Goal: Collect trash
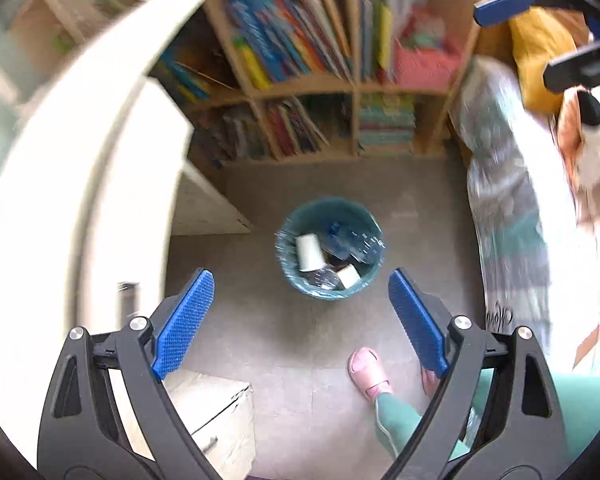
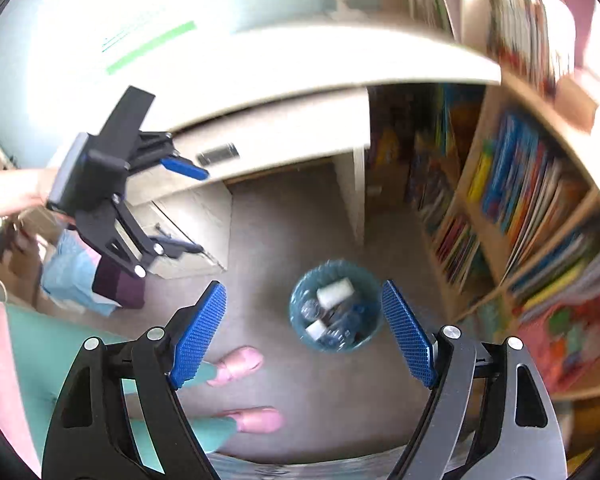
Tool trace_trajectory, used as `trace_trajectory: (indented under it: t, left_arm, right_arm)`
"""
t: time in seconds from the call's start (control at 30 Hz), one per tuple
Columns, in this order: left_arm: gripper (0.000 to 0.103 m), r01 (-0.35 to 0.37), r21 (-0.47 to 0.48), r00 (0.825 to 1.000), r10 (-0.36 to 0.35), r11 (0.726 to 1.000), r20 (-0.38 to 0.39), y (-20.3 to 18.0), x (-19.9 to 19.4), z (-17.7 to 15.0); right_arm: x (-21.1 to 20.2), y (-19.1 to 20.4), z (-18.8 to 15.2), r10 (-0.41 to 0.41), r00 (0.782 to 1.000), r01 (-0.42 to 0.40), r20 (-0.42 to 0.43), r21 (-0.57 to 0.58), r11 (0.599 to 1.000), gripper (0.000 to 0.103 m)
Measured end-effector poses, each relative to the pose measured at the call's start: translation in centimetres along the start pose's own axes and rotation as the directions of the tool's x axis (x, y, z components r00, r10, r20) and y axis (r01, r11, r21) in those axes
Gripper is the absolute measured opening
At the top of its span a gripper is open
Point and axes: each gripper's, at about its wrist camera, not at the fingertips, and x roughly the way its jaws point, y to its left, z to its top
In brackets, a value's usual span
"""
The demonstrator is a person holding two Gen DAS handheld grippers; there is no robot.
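In the left wrist view, the left gripper (image 1: 300, 308) looks steeply down with its blue pads spread wide and nothing between them. The trash bin (image 1: 329, 248) stands on the floor below, ahead of the jaws and slightly toward the right pad, well clear of both. Inside it lie a larger paper cup (image 1: 309, 254), a smaller cup (image 1: 349, 276) and dark crumpled plastic; the larger cup's long axis runs roughly along the pointing line. Beyond the bin rises a bookshelf (image 1: 320, 88); a desk (image 1: 80, 160) lies left of the bin, and the person's pink slipper (image 1: 368, 372) is on the near side of it. The right gripper (image 1: 540, 40) shows at the far upper right, its jaws parted and empty.

In the right wrist view, the right gripper (image 2: 304, 328) is likewise wide open and empty, and the bin (image 2: 336, 306) sits directly below the gap, hugging the right pad. The left gripper (image 2: 180, 208) hangs far left of the bin, beside the desk's drawers. By this framing the right hand seems the nearer to the bin. No loose trash is visible around the bin.
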Motion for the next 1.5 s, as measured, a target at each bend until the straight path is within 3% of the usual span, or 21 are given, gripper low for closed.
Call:
trace_trajectory:
  t: [0.07, 0.17, 0.33, 0.5, 0.7, 0.8, 0.87, 0.93, 1.13, 1.3, 1.37, 1.5]
  left_arm:
    - [0.088, -0.102, -0.022, 0.995, 0.102, 0.995, 0.017, 1.4, -3.2, -0.3]
    - [0.089, -0.147, -0.147, 0.988, 0.153, 0.978, 0.032, 4.7, -7.6, -1.2]
    - [0.093, -0.226, -0.376, 0.964, 0.261, 0.899, 0.044, 11.5, -13.1, -3.6]
    - [0.096, -0.310, -0.557, 0.920, 0.390, 0.770, 0.026, 20.4, -15.7, -6.2]
    - [0.096, -0.298, -0.695, 0.906, 0.424, 0.654, 0.011, 30.4, -17.4, -9.1]
    - [0.096, -0.300, -0.763, 0.892, 0.452, 0.572, -0.011, 34.9, -18.3, -10.7]
    - [0.096, -0.310, -0.810, 0.878, 0.478, 0.498, -0.042, 37.1, -18.9, -12.1]
    - [0.096, -0.337, -0.833, 0.859, 0.505, 0.439, -0.082, 38.8, -19.3, -13.3]
    - [0.096, -0.335, -0.891, 0.847, 0.511, 0.307, -0.143, 42.5, -19.5, -15.1]
    - [0.096, -0.358, -0.919, 0.811, 0.542, 0.164, -0.219, 43.4, -20.4, -15.9]
    - [0.096, -0.357, -0.928, 0.801, 0.547, 0.108, -0.244, 43.2, -20.8, -16.2]
    - [0.096, -0.340, -0.940, 0.772, 0.578, 0.024, -0.264, 42.6, -21.5, -16.2]
  right_arm:
    - [-1.7, 1.0, 2.2, 0.018, 1.000, -0.017, 0.023, -0.028, 0.999, 0.081]
    - [-2.6, 2.7, 5.6, 0.041, 0.999, -0.038, 0.036, -0.092, 0.995, 0.081]
    - [-1.1, 6.8, 12.7, 0.106, 0.994, -0.094, 0.040, -0.230, 0.969, 0.081]
    - [2.9, 11.1, 20.1, 0.178, 0.982, -0.149, 0.062, -0.322, 0.935, 0.081]
    - [9.5, 15.5, 30.0, 0.269, 0.960, -0.229, 0.073, -0.342, 0.911, 0.081]
    - [12.6, 17.5, 34.4, 0.299, 0.951, -0.257, 0.079, -0.335, 0.906, 0.081]
    - [14.1, 18.5, 36.8, 0.313, 0.945, -0.265, 0.100, -0.329, 0.906, 0.081]
    - [15.7, 19.1, 39.1, 0.301, 0.945, -0.254, 0.124, -0.299, 0.920, 0.083]
    - [19.8, 19.4, 43.7, 0.274, 0.948, -0.246, 0.162, -0.172, 0.954, 0.089]
    - [21.3, 20.8, 45.7, 0.252, 0.949, -0.205, 0.188, -0.240, 0.949, 0.090]
    - [21.9, 21.3, 46.3, 0.225, 0.959, -0.176, 0.172, -0.259, 0.950, 0.090]
    - [22.7, 22.1, 47.2, 0.223, 0.964, -0.171, 0.146, -0.304, 0.937, 0.090]
